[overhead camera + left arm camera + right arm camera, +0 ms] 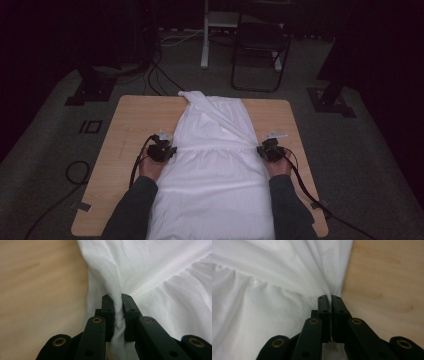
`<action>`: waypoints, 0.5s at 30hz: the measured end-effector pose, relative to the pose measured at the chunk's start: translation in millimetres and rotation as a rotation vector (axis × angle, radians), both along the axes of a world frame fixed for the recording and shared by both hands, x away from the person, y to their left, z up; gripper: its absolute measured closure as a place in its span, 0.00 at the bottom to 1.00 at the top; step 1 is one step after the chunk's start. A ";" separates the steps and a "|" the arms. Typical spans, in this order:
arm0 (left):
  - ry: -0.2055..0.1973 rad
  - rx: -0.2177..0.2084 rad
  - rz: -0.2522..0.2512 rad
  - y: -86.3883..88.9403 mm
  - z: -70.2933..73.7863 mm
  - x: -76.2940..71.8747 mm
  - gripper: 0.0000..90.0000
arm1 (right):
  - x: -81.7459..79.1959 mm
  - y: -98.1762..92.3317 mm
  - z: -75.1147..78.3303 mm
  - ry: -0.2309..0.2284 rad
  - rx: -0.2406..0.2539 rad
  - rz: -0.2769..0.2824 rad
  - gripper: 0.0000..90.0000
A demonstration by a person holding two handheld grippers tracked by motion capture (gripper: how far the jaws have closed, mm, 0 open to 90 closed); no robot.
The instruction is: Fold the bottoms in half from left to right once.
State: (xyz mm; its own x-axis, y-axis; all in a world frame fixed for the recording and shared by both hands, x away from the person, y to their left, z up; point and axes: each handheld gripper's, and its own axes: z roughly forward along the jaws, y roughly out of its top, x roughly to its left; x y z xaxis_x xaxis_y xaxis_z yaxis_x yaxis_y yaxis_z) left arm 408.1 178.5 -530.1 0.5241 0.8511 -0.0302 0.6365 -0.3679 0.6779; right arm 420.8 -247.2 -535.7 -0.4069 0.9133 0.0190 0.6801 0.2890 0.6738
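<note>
A white garment (pixel 212 165) lies lengthwise down the middle of the wooden table (pixel 135 120), with a gathered seam across its middle and a folded strip running to the far end. My left gripper (pixel 172 150) sits at the garment's left edge by that seam, shut on a bunched fold of the white cloth (pixel 160 277). At the right edge my right gripper (pixel 260 150) is shut on a thin pinch of the same garment (pixel 274 297). In the two gripper views the black jaws stand close together with fabric squeezed between them.
Bare table shows left (pixel 37 290) and right (pixel 387 285) of the garment. Cables (pixel 137 162) trail from both grippers toward the table's near edge. Beyond the far edge stand a dark folding chair (pixel 260 50) and a white stand (pixel 205 35) on grey carpet.
</note>
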 end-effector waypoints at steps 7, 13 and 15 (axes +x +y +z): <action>-0.002 0.034 -0.053 7.7 1.8 -62.4 0.93 | -58.0 -13.8 -1.7 0.006 0.039 0.052 0.97; 0.002 0.024 -0.103 11.0 -0.4 -103.3 0.93 | -105.0 -24.9 -2.9 0.034 0.098 0.074 0.98; -0.003 0.035 -0.120 9.6 2.1 -110.5 0.93 | -113.8 -26.4 -1.9 0.049 0.101 0.075 0.98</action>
State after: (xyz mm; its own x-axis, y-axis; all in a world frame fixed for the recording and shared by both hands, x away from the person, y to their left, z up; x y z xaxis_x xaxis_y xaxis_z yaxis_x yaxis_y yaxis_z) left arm 297.6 188.1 -528.1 0.6224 0.7827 0.0000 0.5843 -0.4647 0.6654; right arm 307.0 -273.6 -537.7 -0.4708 0.8726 0.1303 0.6916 0.2733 0.6686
